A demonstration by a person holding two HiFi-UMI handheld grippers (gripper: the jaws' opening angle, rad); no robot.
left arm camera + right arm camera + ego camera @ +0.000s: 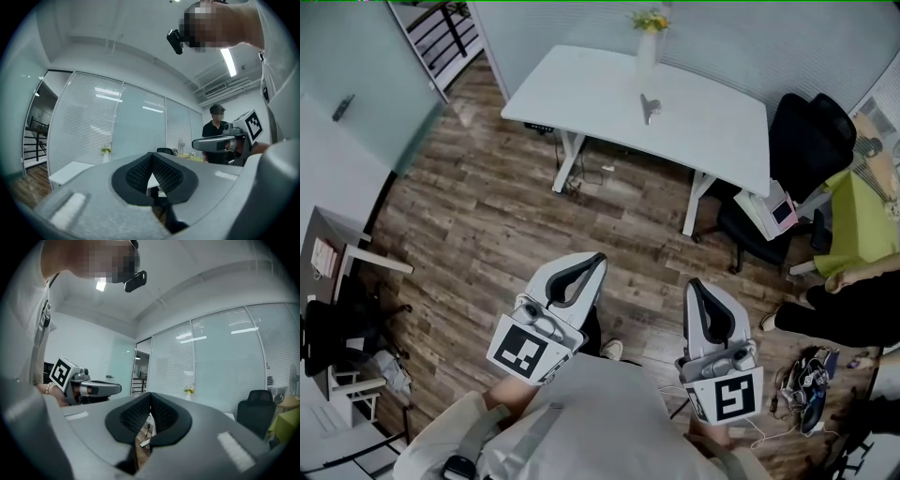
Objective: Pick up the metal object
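A small metal object (649,107) lies on the white table (581,89) at the far side of the room, beside a white vase of yellow flowers (647,39). Both grippers hang over the wooden floor close to my body, far short of the table. My left gripper (599,258) is shut with nothing in it; its ribbed black pads meet at the tip (151,155). My right gripper (692,284) is likewise shut and holds nothing (150,394). The left gripper view catches the table (70,169) and flowers (106,151) in the distance. The metal object is too small to make out in either gripper view.
A black office chair (806,141) stands at the table's right end. A person in black (844,309) sits at the right, with cables and gear (811,375) on the floor nearby. A dark desk (337,258) is at the left, stairs (441,33) beyond the glass partition.
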